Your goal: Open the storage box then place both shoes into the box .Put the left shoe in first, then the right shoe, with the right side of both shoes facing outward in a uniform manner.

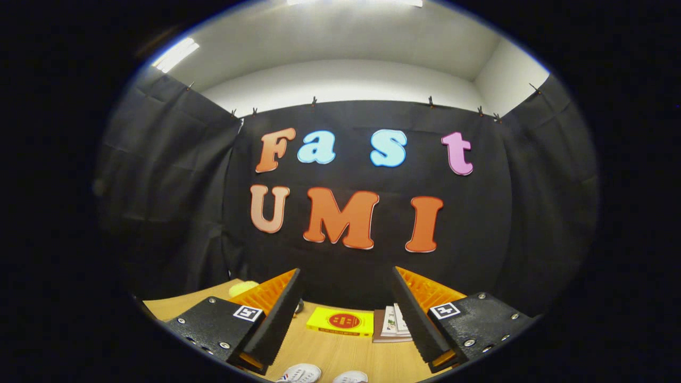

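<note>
The gripper (348,314) is held up high above a light brown wooden table (340,354), and its two fingers are spread wide apart with nothing between them. They touch nothing at all. Down low, close under the fingers, peek the rounded ends of two white shoes: the first white shoe (300,373) has small red and blue stripes on its side, and the second white shoe (351,377) lies just beside it, on the right. Only a little bit of each shoe can be seen, so I cannot tell which is the left shoe and which is the right. Farther away on the table, between the two fingers, lies a flat yellow box with a red round mark on top (340,322). Just beside it, to the right, sits a small stack of thin books or papers (392,324), partly hidden by the right finger. Past the left finger there is a soft yellow round thing (242,289), too hidden to name. Behind the table hangs the booth's black cloth wall (532,213).
</note>
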The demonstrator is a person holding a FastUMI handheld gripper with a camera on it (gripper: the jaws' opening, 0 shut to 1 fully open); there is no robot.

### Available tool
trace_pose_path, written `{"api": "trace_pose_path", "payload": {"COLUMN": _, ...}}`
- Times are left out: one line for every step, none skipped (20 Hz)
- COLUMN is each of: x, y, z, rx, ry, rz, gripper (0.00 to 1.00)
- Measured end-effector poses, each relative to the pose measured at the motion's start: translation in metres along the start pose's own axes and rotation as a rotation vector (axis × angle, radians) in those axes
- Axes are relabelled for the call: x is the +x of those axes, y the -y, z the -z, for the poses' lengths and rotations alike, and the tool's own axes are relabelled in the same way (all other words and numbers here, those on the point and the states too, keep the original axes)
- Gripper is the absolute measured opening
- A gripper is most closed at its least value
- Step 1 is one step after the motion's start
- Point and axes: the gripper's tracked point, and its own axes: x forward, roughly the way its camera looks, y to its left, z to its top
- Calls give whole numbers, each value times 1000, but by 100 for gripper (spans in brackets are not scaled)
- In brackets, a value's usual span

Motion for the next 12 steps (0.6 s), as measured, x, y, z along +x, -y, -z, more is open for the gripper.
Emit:
{"api": "trace_pose_path", "payload": {"x": 0, "y": -6, "z": 11, "rx": -13, "ry": -36, "rz": -15, "gripper": 99}}
{"api": "trace_pose_path", "payload": {"x": 2, "y": -14, "z": 21, "rx": -23, "ry": -63, "rz": -36, "gripper": 98}}
{"api": "trace_pose_path", "payload": {"x": 0, "y": -22, "z": 29, "rx": -26, "ry": -83, "rz": -59, "gripper": 98}}
{"api": "trace_pose_path", "payload": {"x": 1, "y": -29, "z": 37, "rx": -23, "ry": -98, "rz": -76, "gripper": 98}}
{"api": "trace_pose_path", "payload": {"x": 1, "y": -36, "z": 43, "rx": -16, "ry": -108, "rz": -94, "gripper": 97}}
{"api": "trace_pose_path", "payload": {"x": 3, "y": -43, "z": 50, "rx": -6, "ry": -125, "rz": -112, "gripper": 97}}
{"api": "trace_pose_path", "payload": {"x": 5, "y": -49, "z": 59, "rx": 9, "ry": -147, "rz": -130, "gripper": 96}}
{"api": "trace_pose_path", "payload": {"x": 5, "y": -56, "z": 69, "rx": 28, "ry": -173, "rz": -147, "gripper": 96}}
{"api": "trace_pose_path", "payload": {"x": 6, "y": -62, "z": 81, "rx": 46, "ry": -208, "rz": -162, "gripper": 96}}
{"api": "trace_pose_path", "payload": {"x": 6, "y": -68, "z": 93, "rx": 69, "ry": -244, "rz": -175, "gripper": 96}}
{"api": "trace_pose_path", "payload": {"x": 5, "y": -76, "z": 105, "rx": 94, "ry": -281, "rz": -200, "gripper": 96}}
{"api": "trace_pose_path", "payload": {"x": 4, "y": -86, "z": 115, "rx": 116, "ry": -315, "rz": -222, "gripper": 96}}
